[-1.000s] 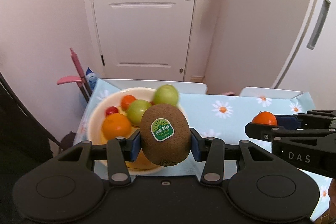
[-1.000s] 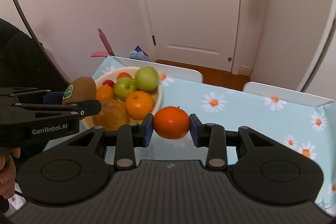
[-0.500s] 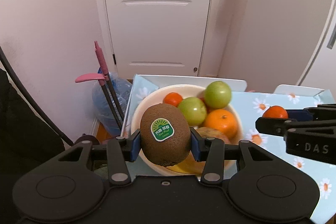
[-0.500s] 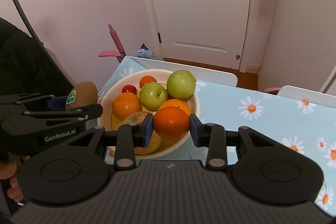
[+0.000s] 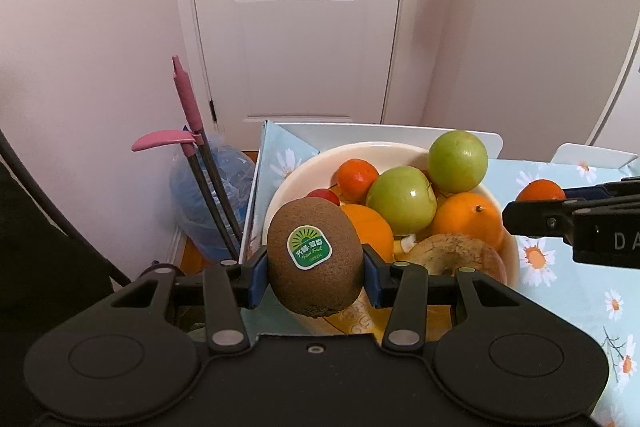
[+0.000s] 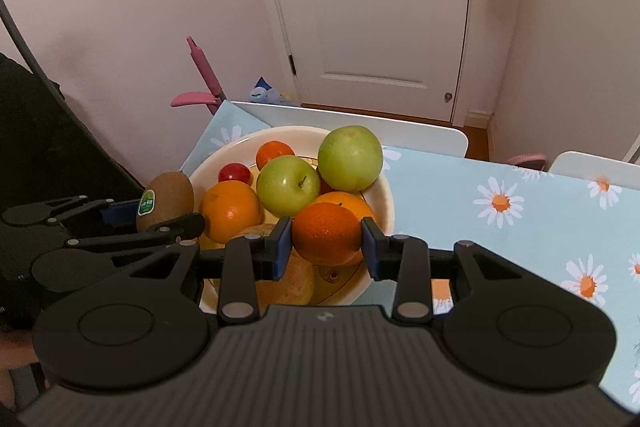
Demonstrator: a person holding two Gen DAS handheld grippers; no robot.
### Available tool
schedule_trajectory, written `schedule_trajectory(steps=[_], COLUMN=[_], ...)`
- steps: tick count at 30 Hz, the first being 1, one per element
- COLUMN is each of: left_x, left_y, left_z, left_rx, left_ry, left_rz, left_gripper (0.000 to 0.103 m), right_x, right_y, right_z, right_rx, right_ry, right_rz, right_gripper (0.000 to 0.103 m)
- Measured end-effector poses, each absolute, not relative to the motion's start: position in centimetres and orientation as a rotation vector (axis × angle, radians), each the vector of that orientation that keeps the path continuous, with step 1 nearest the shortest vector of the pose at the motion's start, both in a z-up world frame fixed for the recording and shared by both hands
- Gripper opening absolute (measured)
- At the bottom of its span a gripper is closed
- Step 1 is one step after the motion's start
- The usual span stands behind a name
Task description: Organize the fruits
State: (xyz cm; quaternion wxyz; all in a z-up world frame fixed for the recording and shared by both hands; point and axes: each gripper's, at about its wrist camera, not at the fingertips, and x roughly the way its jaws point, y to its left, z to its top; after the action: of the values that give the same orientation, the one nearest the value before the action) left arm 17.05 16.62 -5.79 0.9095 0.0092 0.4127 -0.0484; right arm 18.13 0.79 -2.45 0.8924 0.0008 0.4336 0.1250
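Carrying fruit to the bowl [image 6: 382,187]: left claw [image 5: 315,261] clamped on a kiwi [image 5: 314,257] at the rim, right claw [image 6: 326,241] clamped on a tangerine [image 6: 326,233] above the pile. Next, probably: lower into gaps, release gently.

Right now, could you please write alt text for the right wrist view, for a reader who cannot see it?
The right gripper holds an orange tangerine above a cream bowl of green apples, oranges and other fruit on a daisy-print tablecloth. At the left, the left gripper holds a brown kiwi beside the bowl's rim. A white door stands behind.
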Motion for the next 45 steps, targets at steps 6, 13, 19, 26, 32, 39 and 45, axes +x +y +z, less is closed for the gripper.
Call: schedule_trajectory(steps=[6,13,19,26,32,39,45], left_x=[16.5,15.3,13.8,12.8,12.7,12.4,12.4], left_y=[16.8,17.1,17.3,17.6,18.0,18.4,18.3], left_z=[-5.2,-4.1,-3.5,-3.2,-3.3,-3.5,-3.8], left_rx=[0.028,0.025,0.036,0.06,0.063,0.071,0.092], left_ry=[0.812,0.825,0.833,0.83,0.834,0.837,0.84], left_rz=[-0.095,-0.109,-0.108,-0.098,-0.098,-0.107,-0.126], left_gripper=[0.091,0.092,0.092,0.092,0.092,0.092,0.092], right_x=[18.5,19.1,20.1,21.4,21.9,21.9,20.6], right_y=[1.0,1.6,2.7,4.3,5.5,6.3,5.7], right_z=[-2.3,-1.4,-1.3,-2.5,-3.5,-3.8,-3.1], right_rx=[0.001,-0.002,-0.024,-0.04,-0.049,-0.068,-0.06], right_ry=[0.903,0.896,0.902,0.919,0.932,0.921,0.863], right_rz=[0.256,0.274,0.301,0.326,0.342,0.356,0.31], right_gripper=[0.051,0.051,0.051,0.051,0.051,0.076,0.103])
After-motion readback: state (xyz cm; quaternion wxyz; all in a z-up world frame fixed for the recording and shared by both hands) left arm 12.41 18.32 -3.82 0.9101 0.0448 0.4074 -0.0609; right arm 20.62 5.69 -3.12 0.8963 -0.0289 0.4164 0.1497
